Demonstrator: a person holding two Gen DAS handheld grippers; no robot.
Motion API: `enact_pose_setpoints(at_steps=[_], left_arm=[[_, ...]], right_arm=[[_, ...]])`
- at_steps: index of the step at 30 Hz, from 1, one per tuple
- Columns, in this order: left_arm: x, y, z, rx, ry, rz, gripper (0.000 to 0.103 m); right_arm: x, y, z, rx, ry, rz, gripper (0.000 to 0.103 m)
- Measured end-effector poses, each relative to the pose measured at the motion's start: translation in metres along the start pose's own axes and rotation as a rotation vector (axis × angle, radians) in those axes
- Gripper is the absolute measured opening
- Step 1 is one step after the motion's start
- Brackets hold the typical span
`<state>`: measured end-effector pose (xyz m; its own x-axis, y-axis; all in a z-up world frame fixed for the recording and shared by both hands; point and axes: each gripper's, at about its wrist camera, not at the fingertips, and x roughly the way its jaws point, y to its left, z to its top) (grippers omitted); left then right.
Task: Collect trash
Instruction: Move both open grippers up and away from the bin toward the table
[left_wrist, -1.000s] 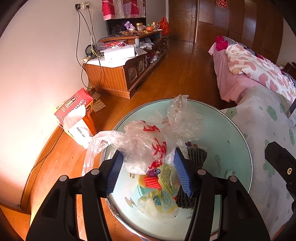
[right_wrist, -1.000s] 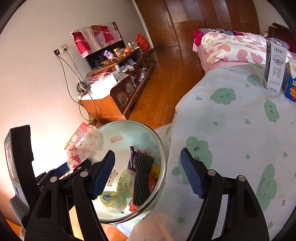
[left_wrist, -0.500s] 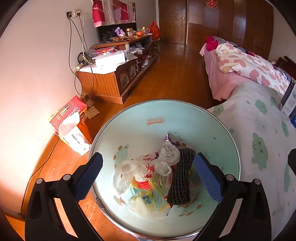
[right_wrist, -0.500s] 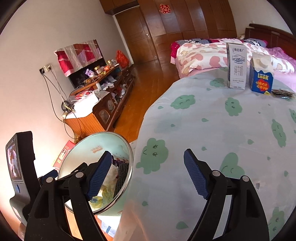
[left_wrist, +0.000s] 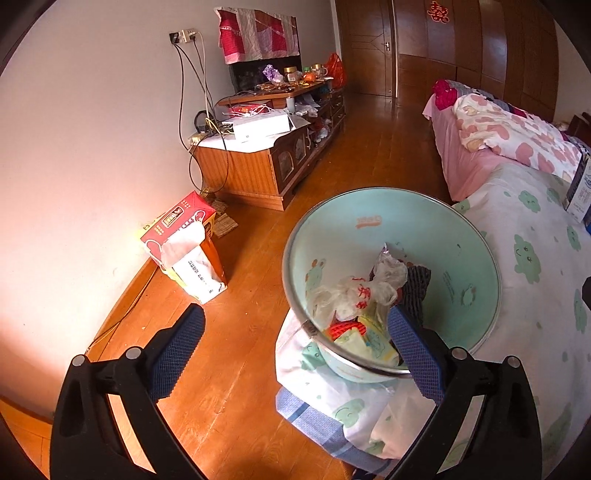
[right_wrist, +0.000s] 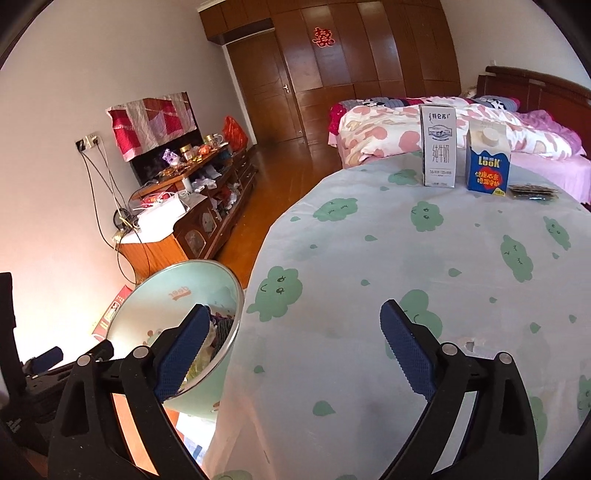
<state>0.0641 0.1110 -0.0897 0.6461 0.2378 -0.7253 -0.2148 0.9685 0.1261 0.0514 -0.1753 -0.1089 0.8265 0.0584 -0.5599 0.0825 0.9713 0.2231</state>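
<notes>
Wooden floor (left_wrist: 258, 332), red tissue box (left_wrist: 177, 225) by the white wall (left_wrist: 92, 147), cluttered wooden TV cabinet (left_wrist: 258, 162) with cables, brown wardrobe doors (right_wrist: 369, 55), pink-quilted bed (right_wrist: 424, 136), cloud-print tablecloth (right_wrist: 406, 277)

Left gripper (left_wrist: 295, 350) wide open, empty.
Basin (left_wrist: 476, 266) right of centre holds plastic bag (left_wrist: 354, 295) (crumpled, red print).

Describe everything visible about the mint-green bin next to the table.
The mint-green bin is round, with a shiny metal rim and cartoon prints plus an orange logo on its inner wall. It looks like plastic. It stands upright against the edge of the cloud-print tablecloth. Inside lie a crumpled clear plastic bag with red print, dark foam netting and colourful wrappers.
</notes>
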Motion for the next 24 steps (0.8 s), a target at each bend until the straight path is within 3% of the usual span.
enact_pose_setpoints(at_steps=[5, 10, 19, 24], left_arm=[[-0.016, 0.014, -0.024, -0.029, 0.019, -0.026, 0.097], [-0.028, 0.004, -0.041, -0.027, 0.027, -0.059, 0.097], [-0.074, -0.004, -0.041, -0.022, -0.105, -0.09, 0.097], [-0.1, -0.005, -0.037, -0.007, -0.223, -0.075, 0.097]], right_arm=[[-0.012, 0.004, -0.008, -0.041, 0.016, 0.001, 0.093], [-0.027, 0.015, -0.013, -0.083, 0.03, 0.008, 0.093], [-0.06, 0.019, -0.023, -0.117, -0.042, 0.023, 0.094], [-0.086, 0.015, -0.025, -0.117, -0.167, 0.033, 0.094]])
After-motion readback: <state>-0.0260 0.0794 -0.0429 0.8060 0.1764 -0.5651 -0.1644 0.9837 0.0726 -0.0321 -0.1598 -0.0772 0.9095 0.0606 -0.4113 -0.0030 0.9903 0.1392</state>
